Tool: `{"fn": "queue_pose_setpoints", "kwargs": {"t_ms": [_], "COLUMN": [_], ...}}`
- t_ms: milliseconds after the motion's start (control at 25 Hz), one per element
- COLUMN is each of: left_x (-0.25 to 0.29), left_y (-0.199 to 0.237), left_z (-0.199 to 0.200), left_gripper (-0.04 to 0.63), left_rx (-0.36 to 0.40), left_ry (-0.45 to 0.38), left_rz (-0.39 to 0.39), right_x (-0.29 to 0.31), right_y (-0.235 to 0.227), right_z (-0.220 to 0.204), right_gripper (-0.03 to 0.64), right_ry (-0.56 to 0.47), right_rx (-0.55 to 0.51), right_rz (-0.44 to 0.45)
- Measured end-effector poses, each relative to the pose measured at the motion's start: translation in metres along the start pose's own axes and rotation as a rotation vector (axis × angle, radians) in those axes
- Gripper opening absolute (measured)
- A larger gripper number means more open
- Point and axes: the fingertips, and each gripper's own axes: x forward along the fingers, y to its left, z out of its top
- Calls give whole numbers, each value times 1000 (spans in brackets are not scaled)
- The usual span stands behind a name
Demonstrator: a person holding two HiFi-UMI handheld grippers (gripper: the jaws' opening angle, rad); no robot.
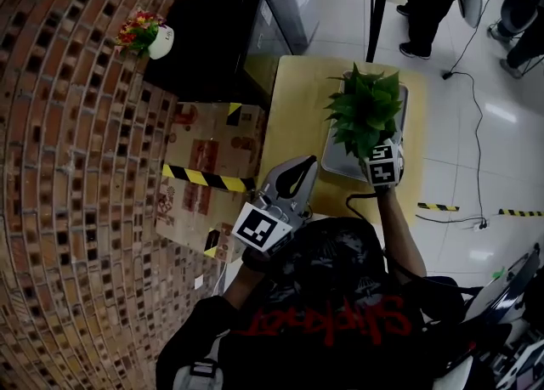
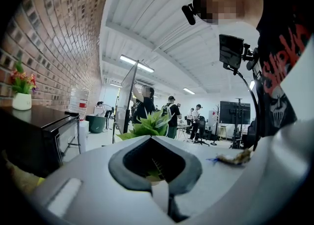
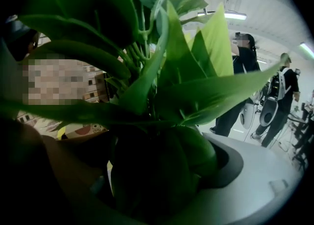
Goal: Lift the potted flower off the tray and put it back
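My right tongs [image 1: 381,155] are clamped on the leafy green potted flower [image 1: 365,108] over the grey tray [image 1: 337,157], far right on the wooden desk [image 1: 293,112]; leaves smother my view. Left tongs [image 1: 289,183] closed, empty; brown cardboard boxes [image 1: 208,167] left.

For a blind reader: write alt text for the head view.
The right gripper reaches the base of a leafy green potted plant over a grey tray on a pale wooden table. The left gripper sits near the person's chest, jaws together. Left of the table: cardboard boxes, a black cabinet, a brick wall.
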Motion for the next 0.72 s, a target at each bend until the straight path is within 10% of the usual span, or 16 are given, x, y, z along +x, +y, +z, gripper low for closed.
{"fn": "queue_pose_setpoints", "kwargs": {"t_ms": [400,720], "left_x": [2,9], "left_y": [-5,-6], "left_z": [-4,-7], "left_gripper": [0,0], "left_rx": [16,13], "left_ry": [34,43], "left_rz": [42,44], "right_x": [68,98], "right_y": [-45,-50], "right_z": [-89,-80], "right_gripper": [537,543], "right_ry": [116,63], "right_rx": [77,67], "right_rz": [-25,-6]}}
